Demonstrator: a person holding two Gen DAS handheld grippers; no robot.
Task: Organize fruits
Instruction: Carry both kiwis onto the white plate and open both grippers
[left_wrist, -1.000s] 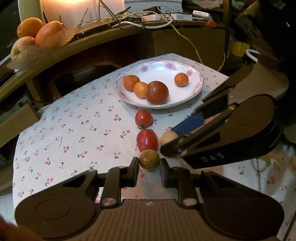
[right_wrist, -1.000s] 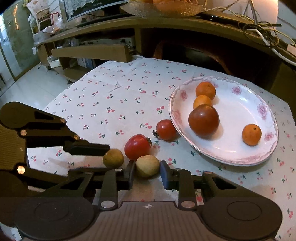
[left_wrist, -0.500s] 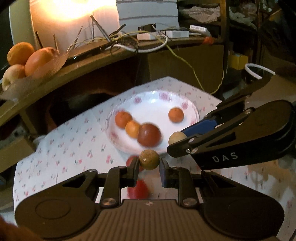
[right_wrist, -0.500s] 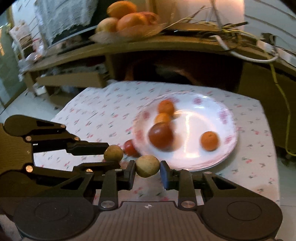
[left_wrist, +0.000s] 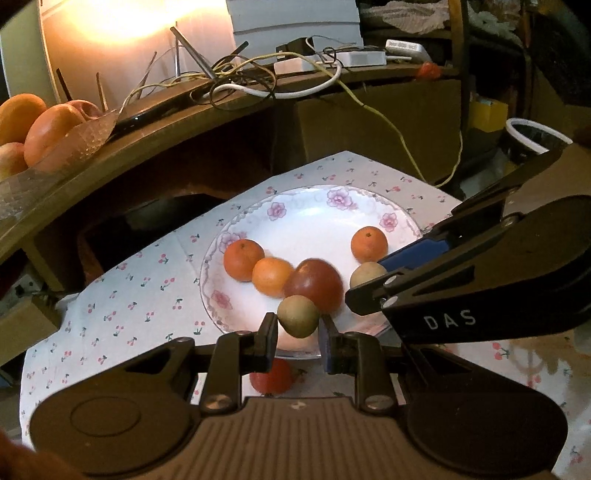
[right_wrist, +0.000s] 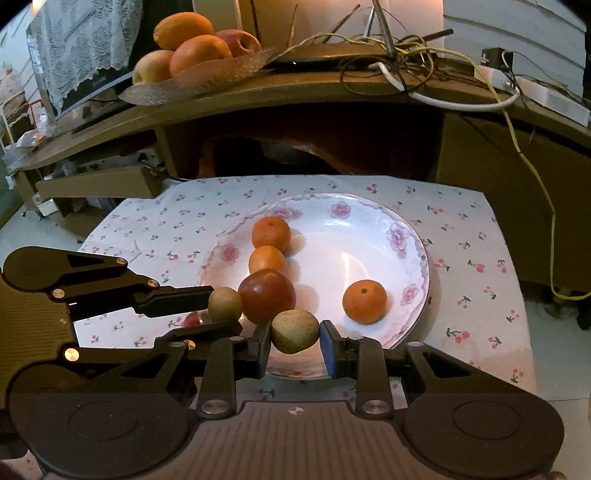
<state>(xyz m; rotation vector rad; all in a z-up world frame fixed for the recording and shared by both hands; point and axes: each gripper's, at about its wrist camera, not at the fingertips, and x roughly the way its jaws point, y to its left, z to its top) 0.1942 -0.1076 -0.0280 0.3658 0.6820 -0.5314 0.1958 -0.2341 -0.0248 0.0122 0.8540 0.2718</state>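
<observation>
- My left gripper (left_wrist: 298, 332) has its jaws closed on a small round olive-green fruit (left_wrist: 298, 316), held above the near rim of the white floral-rimmed plate (left_wrist: 310, 221); the same fruit shows in the right wrist view (right_wrist: 224, 303), just beside the dark red tomato (right_wrist: 266, 294).
- My right gripper (right_wrist: 293, 341) has its jaws closed on a small round tan fruit (right_wrist: 294, 331), also held over the plate's near rim (right_wrist: 421, 254); from the left wrist view that fruit (left_wrist: 366, 274) sits right of the tomato (left_wrist: 314, 284).
- On the plate lie three orange mandarins: two in a row beside the tomato (right_wrist: 270, 233) (right_wrist: 267, 260), one apart to the right (right_wrist: 364, 301).
- A bright red tomato (left_wrist: 272, 377) rests on the cherry-print tablecloth (left_wrist: 122, 295) covering the worktop, just before the plate and partly hidden by my left jaws.
- Behind, a wooden shelf (right_wrist: 295, 96) carries a glass dish of oranges and apples (right_wrist: 195, 48) and tangled cables (right_wrist: 406, 66).
</observation>
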